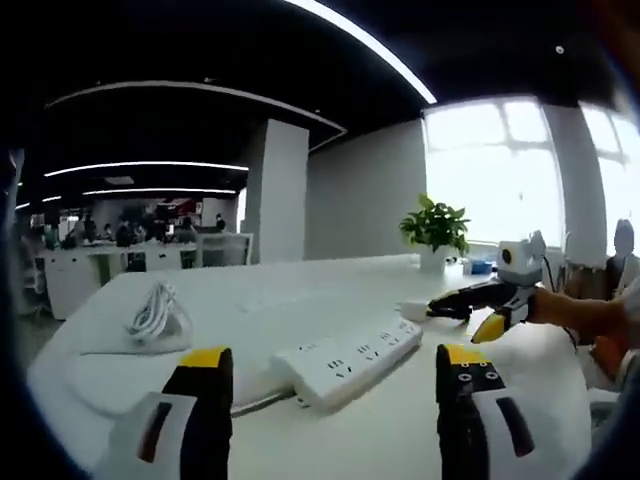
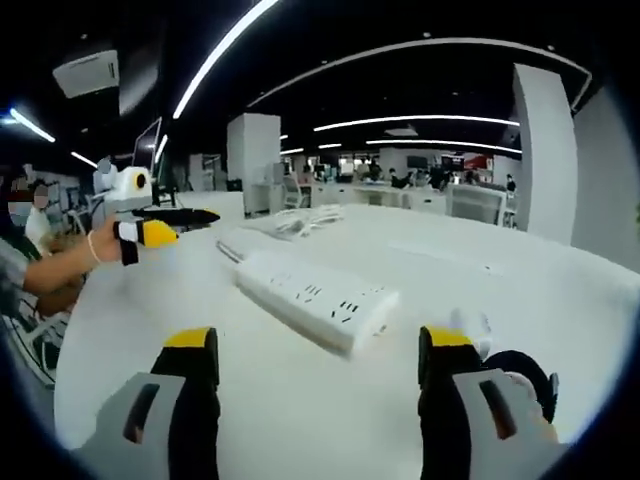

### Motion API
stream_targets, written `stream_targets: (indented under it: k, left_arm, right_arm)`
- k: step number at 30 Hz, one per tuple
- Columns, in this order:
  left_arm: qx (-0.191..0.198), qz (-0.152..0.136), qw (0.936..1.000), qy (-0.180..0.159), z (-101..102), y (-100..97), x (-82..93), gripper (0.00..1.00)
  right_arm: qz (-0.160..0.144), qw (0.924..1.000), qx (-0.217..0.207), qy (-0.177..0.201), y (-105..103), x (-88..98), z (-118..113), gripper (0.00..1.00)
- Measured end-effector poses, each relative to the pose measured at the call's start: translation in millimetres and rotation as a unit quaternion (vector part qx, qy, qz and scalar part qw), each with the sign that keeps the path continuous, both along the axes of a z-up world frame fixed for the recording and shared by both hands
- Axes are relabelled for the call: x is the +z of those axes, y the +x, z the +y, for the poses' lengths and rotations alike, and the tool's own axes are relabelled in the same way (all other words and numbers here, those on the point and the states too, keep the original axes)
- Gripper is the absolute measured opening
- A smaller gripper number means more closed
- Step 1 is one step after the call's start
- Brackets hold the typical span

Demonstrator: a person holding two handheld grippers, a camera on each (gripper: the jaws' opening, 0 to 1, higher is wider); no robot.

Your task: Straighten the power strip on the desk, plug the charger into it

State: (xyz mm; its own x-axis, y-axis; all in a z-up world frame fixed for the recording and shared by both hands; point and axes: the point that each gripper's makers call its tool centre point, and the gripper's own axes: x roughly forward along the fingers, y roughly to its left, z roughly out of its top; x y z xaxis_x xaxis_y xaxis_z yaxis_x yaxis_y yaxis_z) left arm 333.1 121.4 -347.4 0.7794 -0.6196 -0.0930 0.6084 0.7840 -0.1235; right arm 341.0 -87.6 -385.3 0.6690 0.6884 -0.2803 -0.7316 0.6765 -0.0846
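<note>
Neither step done: white power strip [image 1: 348, 362] lying askew mid-desk [image 1: 250, 290], charger [image 2: 470, 322] on the desk beside it, unplugged; left gripper [image 1: 335, 385] and right gripper [image 2: 315, 365] both spread, empty, hovering short of it.

Left claw [image 1: 338, 390] has 2 black jaws (yellow tips, grey bases).

Left gripper view: windows [image 1: 520, 165] at 2 o'clock blown out white, strongest light source. Ceiling dark, crossed by thin bright light strips [image 1: 365, 45] bowed by the fisheye. Desk [image 1: 300, 290] evenly lit, soft shadows.

Right gripper view: ceiling strip [image 2: 215, 55] arcs from 12 toward 10 o'clock. Far office soft and low in detail. Straight lines curve toward the edges. Overall mildly blurred.
</note>
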Motion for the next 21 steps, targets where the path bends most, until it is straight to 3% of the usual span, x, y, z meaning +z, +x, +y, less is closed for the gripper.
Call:
stream_targets:
  k: [3, 7, 16, 21]
  left_arm:
    - [0.0, -0.003, 0.9998, -0.021, 0.0, -8.1, 7.6, 0.92]
    - [-0.012, 0.001, 0.9994, -0.033, -7.3, -20.1, 10.4, 0.97]
    - [-0.021, 0.019, 0.9996, 0.0, -13.8, -40.2, 2.8, 0.99]
    - [-0.013, 0.015, 0.9995, 0.026, -8.6, -50.4, -3.5, 0.99]
  right_arm:
    - [-0.008, 0.9997, 0.01, -0.019, -10.7, 1.7, 0.6, 0.99]
    - [-0.029, 0.9991, 0.009, -0.028, -17.9, 13.0, -4.2, 1.0]
    - [-0.003, 0.9983, 0.011, 0.058, -30.6, 36.8, -17.7, 1.0]
    - [-0.017, 0.996, -0.005, 0.087, -34.7, 44.8, -35.3, 1.0]
